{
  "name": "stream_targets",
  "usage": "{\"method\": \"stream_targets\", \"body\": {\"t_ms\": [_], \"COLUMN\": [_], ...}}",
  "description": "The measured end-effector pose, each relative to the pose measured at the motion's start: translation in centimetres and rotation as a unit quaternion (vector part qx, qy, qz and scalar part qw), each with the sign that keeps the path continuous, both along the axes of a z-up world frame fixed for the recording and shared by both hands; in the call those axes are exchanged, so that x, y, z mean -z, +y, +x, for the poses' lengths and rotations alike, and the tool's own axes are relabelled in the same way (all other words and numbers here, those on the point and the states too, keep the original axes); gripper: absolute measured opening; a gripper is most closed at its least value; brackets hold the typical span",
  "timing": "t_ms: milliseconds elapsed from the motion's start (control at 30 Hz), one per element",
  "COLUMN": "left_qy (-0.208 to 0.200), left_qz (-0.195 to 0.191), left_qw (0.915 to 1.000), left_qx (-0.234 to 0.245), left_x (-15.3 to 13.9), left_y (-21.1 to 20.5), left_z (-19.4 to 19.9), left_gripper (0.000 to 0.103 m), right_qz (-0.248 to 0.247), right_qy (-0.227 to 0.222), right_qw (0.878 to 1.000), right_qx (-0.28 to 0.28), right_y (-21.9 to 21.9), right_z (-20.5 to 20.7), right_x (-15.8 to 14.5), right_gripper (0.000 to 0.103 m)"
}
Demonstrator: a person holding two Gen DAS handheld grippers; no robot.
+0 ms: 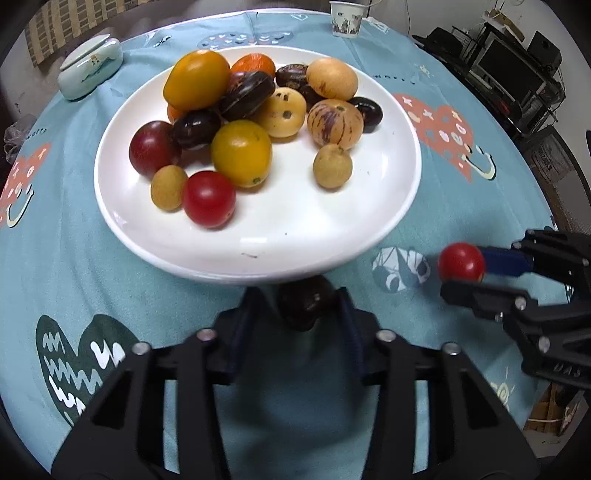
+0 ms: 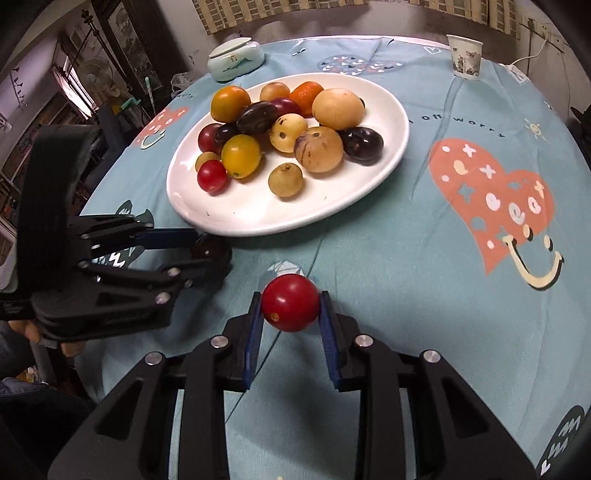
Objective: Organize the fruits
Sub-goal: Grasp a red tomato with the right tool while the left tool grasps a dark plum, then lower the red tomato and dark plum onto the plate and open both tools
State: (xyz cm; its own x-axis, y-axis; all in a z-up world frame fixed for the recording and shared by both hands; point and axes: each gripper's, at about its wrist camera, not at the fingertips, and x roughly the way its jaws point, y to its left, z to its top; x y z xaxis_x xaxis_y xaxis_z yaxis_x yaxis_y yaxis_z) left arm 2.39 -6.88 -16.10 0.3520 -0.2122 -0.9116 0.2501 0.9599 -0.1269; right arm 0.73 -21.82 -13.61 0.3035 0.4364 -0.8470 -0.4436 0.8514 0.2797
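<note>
A white plate (image 1: 258, 254) (image 2: 255, 218) holds several fruits: yellow and red tomatoes, dark purple fruits, striped and tan round ones. My left gripper (image 1: 301, 299) (image 2: 210, 253) is shut on a dark purple fruit (image 1: 303, 310) (image 2: 205, 248) low over the cloth, right at the plate's near rim. My right gripper (image 2: 290, 299) (image 1: 463, 273) is shut on a red cherry tomato (image 2: 290, 310) (image 1: 461, 261), a little off the plate's front right side. The blue pads press both sides of each fruit.
The round table wears a blue cloth (image 1: 443, 206) with heart prints. A paper cup (image 1: 345, 18) (image 2: 465, 55) and a pale lidded ceramic dish (image 1: 90, 66) (image 2: 234, 59) stand beyond the plate. A person's hand (image 2: 70, 347) holds the left gripper.
</note>
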Motion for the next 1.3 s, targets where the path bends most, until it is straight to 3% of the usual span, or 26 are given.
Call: {"method": "stream_targets", "body": {"t_ms": [100, 267, 500, 733, 1300], "left_qy": [0.002, -0.033, -0.106, -0.105, -0.101], "left_qz": [0.022, -0.008, 0.023, 0.043, 0.055], "left_qw": [0.9995, 0.9992, 0.9938, 0.9924, 0.9923], "left_qx": [0.02, 0.022, -0.026, -0.048, -0.045], "left_x": [-0.8, -5.2, -9.8, -9.9, -9.0], "left_y": [-0.4, 1.2, 1.9, 1.5, 2.1], "left_z": [-0.8, -1.8, 5.5, 10.1, 10.6], "left_gripper": [0.031, 0.031, 0.032, 0.032, 0.032], "right_qz": [0.002, 0.013, 0.019, 0.006, -0.034], "right_qy": [-0.001, -0.023, -0.074, -0.092, -0.094], "right_qw": [1.0, 0.999, 0.997, 0.996, 0.995], "right_qx": [-0.006, -0.019, 0.002, 0.009, -0.017], "right_y": [0.0, 0.6, 3.1, 4.5, 6.1], "right_z": [-0.6, -0.9, 5.7, 11.3, 14.8], "right_x": [-0.2, -1.7, -4.8, -5.7, -4.8], "right_gripper": [0.03, 0.03, 0.03, 0.03, 0.031]}}
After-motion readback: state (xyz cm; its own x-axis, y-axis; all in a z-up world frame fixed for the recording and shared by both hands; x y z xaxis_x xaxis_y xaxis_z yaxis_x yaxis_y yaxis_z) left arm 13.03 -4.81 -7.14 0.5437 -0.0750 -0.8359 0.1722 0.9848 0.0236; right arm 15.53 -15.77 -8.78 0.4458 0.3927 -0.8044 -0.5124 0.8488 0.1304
